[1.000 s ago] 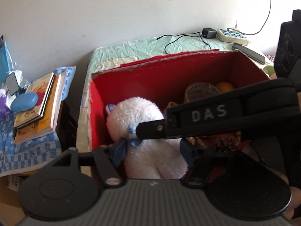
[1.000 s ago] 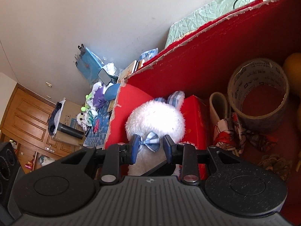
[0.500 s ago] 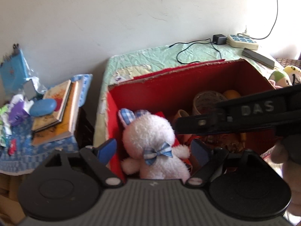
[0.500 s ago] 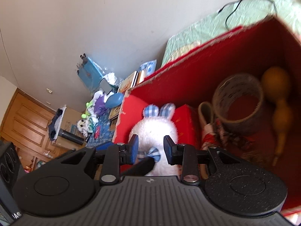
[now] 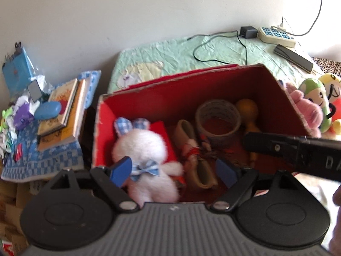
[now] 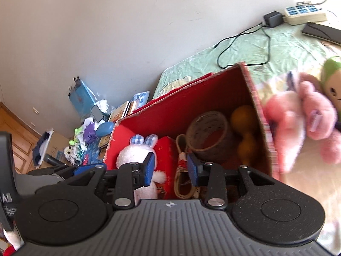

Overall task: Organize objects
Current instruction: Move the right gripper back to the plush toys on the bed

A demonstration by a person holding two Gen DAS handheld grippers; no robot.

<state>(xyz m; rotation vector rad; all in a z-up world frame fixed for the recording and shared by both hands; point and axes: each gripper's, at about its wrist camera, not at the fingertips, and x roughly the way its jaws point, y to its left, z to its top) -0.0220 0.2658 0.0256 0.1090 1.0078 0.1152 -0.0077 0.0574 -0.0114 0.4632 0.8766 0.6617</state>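
The left claw [image 5: 173,170] is standing wide open and empty above the white plush rabbit [image 5: 145,149] lying in the red box [image 5: 170,98]. The right claw [image 6: 170,168] is opening, holding nothing. The pink plush [image 6: 298,115] is lying outside the box wall, up and right of the right claw, which I judge nearer.
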